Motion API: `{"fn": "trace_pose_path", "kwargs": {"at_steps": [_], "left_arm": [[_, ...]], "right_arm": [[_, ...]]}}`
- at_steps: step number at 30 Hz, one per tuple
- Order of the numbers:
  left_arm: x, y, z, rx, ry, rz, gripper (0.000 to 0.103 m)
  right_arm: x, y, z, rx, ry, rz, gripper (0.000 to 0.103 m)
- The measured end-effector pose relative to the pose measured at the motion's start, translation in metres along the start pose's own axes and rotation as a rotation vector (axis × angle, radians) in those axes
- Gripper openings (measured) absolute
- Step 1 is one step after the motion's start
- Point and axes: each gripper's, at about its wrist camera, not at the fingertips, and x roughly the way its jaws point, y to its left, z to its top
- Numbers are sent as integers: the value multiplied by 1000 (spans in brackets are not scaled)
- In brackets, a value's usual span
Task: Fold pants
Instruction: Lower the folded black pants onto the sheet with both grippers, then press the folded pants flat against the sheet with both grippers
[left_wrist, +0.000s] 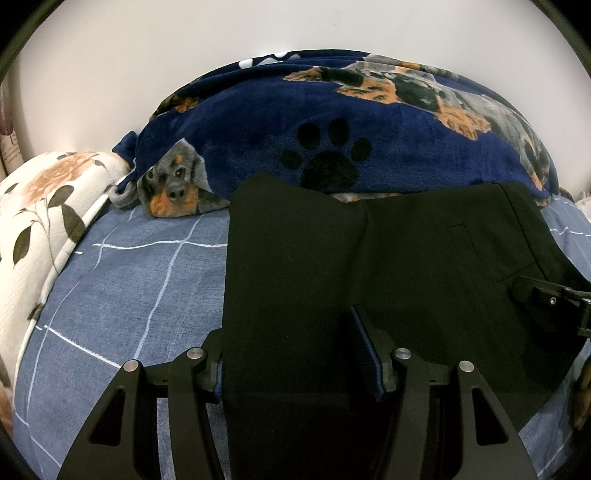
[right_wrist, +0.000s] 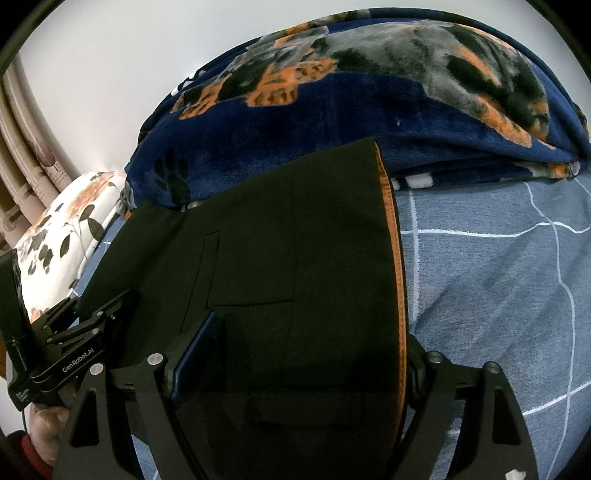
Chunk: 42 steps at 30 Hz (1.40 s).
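Observation:
Black pants (left_wrist: 424, 258) lie folded on the bed, with the orange-lined waistband (right_wrist: 395, 258) at the right edge. My left gripper (left_wrist: 288, 332) is open over the pants' left edge. Its left finger is hidden under the cloth and its right pad (left_wrist: 365, 354) rests on top, with flat fabric filling the wide gap. My right gripper (right_wrist: 310, 343) is open at the waistband end. Its left pad (right_wrist: 195, 350) sits above the cloth and its right finger is behind the orange lining. Each gripper shows in the other's view: right gripper (left_wrist: 554, 299), left gripper (right_wrist: 85, 332).
The blue checked bedsheet (left_wrist: 129, 277) lies under the pants. A bulky navy dog-print blanket (left_wrist: 277, 147) is heaped right behind them against the white wall. A floral quilt (left_wrist: 44, 221) lies at the left, curtains (right_wrist: 22, 166) beyond. A person's hand (right_wrist: 44, 424) holds the left gripper.

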Motion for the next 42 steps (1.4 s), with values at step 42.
{"fn": "trace_pose_path", "kwargs": {"at_steps": [42], "left_arm": [[1, 1, -1, 1, -1, 13, 60]], "right_arm": [[2, 1, 1, -3, -3, 2, 83]]}}
